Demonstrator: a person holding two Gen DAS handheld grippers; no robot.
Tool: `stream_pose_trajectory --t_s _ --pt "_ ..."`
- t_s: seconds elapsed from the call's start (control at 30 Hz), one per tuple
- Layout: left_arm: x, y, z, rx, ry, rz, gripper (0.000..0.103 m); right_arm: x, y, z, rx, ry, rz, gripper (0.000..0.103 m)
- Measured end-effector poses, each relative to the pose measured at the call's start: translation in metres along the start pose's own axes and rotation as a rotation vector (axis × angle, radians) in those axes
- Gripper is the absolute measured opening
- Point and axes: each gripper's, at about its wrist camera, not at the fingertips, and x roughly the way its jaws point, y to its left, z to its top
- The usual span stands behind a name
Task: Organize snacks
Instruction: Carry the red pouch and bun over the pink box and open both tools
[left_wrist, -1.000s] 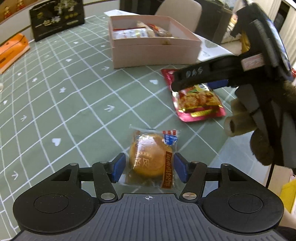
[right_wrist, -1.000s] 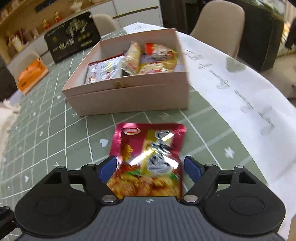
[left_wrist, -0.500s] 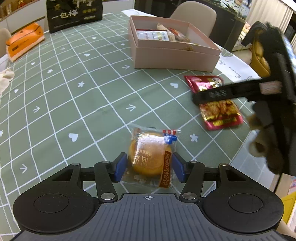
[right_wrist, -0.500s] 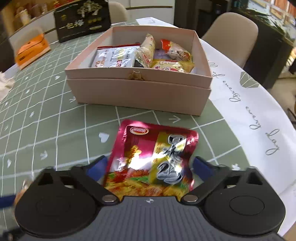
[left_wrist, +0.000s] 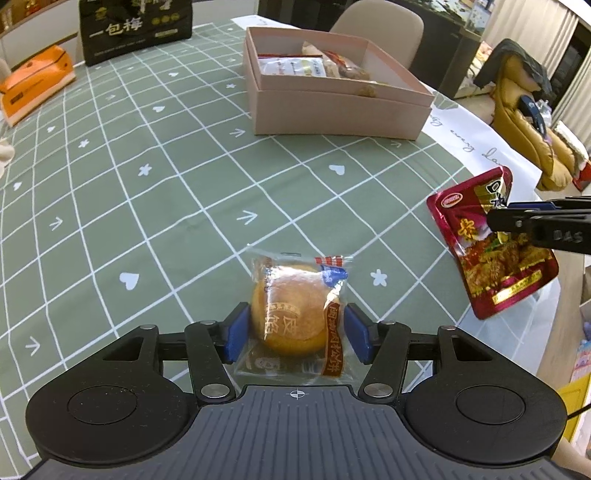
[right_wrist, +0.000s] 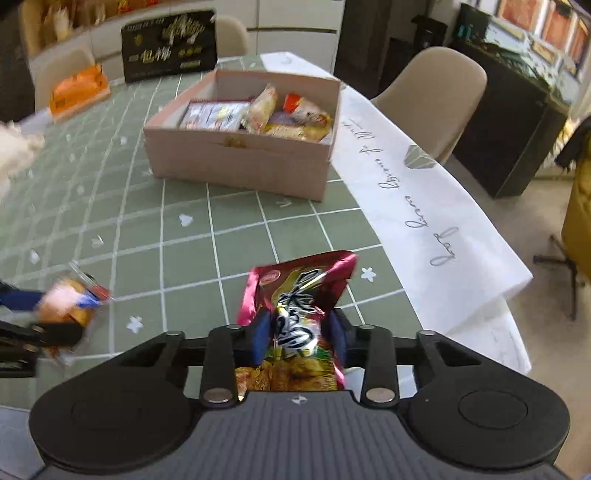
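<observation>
A round golden pastry in a clear wrapper (left_wrist: 295, 306) sits between the blue pads of my left gripper (left_wrist: 293, 332), which press on its sides. It shows blurred at the left in the right wrist view (right_wrist: 66, 306). My right gripper (right_wrist: 299, 339) is closing its jaws on a red foil snack packet (right_wrist: 299, 291). The pads squeeze the packet, which is crumpled and raised off the cloth. From the left wrist the same packet (left_wrist: 502, 280) hangs at the right over the table's edge. The open pink box (left_wrist: 340, 110) (right_wrist: 236, 162) holds several packets at the back.
A green checked cloth (left_wrist: 166, 192) covers the table. A black gift box (left_wrist: 136, 29) and an orange box (left_wrist: 33, 85) stand at the far left. A white paper sheet (right_wrist: 424, 206) lies along the right edge. A beige chair (right_wrist: 443, 85) stands behind the pink box.
My right gripper's jaws have come together on the red packet, lifted it off the cloth and carried it back from the pink box. The pastry stays between the left pads.
</observation>
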Motion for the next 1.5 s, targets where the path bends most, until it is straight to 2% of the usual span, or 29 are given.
stream_pose_trajectory --t_s 0.13,0.2,0.23,0.27,0.33,0.47,0.53,0.63,0.7,0.73,0.77,0.8,0.83,0.93,0.97,1.13,1.2,1.37,1.5 --pt "0.001 -0.002 -0.001 0.013 -0.007 -0.003 0.061 -0.003 -0.007 -0.003 0.045 -0.003 0.036 0.032" --pt "0.001 -0.001 -0.001 0.011 -0.009 -0.005 0.061 0.0 -0.009 -0.005 0.068 0.011 0.082 0.038" --pt "0.0 -0.001 -0.001 0.007 -0.01 -0.007 0.061 0.002 -0.011 -0.007 0.091 0.019 0.104 0.048" --pt "0.0 -0.001 -0.002 0.004 -0.011 -0.009 0.061 0.004 -0.013 -0.009 0.115 0.021 0.119 0.064" --pt "0.0 -0.001 -0.002 0.002 -0.013 -0.008 0.061 0.008 -0.015 -0.012 0.145 0.021 0.117 0.074" --pt "0.0 -0.002 -0.003 0.004 -0.015 -0.003 0.061 0.022 -0.011 -0.019 0.207 0.071 0.115 0.074" --pt "0.0 -0.002 -0.003 0.005 -0.015 -0.002 0.061 0.026 -0.003 -0.021 0.239 0.087 0.146 0.081" --pt "0.0 -0.002 -0.003 0.009 -0.016 0.0 0.061 0.03 0.02 -0.017 0.241 0.08 0.102 0.094" --pt "0.0 -0.002 -0.003 0.012 -0.017 -0.001 0.061 0.037 0.036 -0.015 0.189 0.084 0.038 0.096" --pt "0.0 -0.002 -0.004 0.011 -0.018 -0.004 0.061 0.04 0.045 -0.014 0.127 0.091 -0.002 0.093" --pt "0.0 -0.001 -0.004 0.01 -0.019 -0.006 0.061 0.038 0.051 -0.013 0.071 0.073 -0.006 0.079" --pt "0.0 -0.001 -0.005 0.009 -0.022 -0.009 0.061 0.035 0.052 -0.012 0.043 0.071 0.027 0.074" --pt "0.0 -0.001 -0.005 0.009 -0.023 -0.01 0.061 0.03 0.053 -0.011 0.016 0.073 0.044 0.056" --pt "0.0 -0.001 -0.004 0.006 -0.021 -0.009 0.061 0.012 0.05 -0.01 -0.043 0.064 0.05 0.044" --pt "0.0 0.0 -0.004 0.006 -0.021 -0.01 0.061 0.006 0.048 -0.011 -0.047 0.055 0.045 0.033" --pt "-0.001 0.001 -0.004 0.002 -0.022 -0.016 0.061 -0.017 0.037 -0.005 -0.072 -0.007 -0.012 0.027" --pt "-0.001 0.0 -0.004 0.002 -0.023 -0.017 0.061 -0.022 0.033 -0.004 -0.063 -0.015 -0.003 0.026" --pt "-0.002 0.0 -0.005 0.001 -0.028 -0.02 0.061 -0.044 0.042 -0.009 -0.032 -0.072 0.132 0.027" --pt "-0.002 0.002 -0.007 0.003 -0.038 -0.027 0.06 -0.035 0.054 -0.014 0.037 -0.031 0.298 0.028"
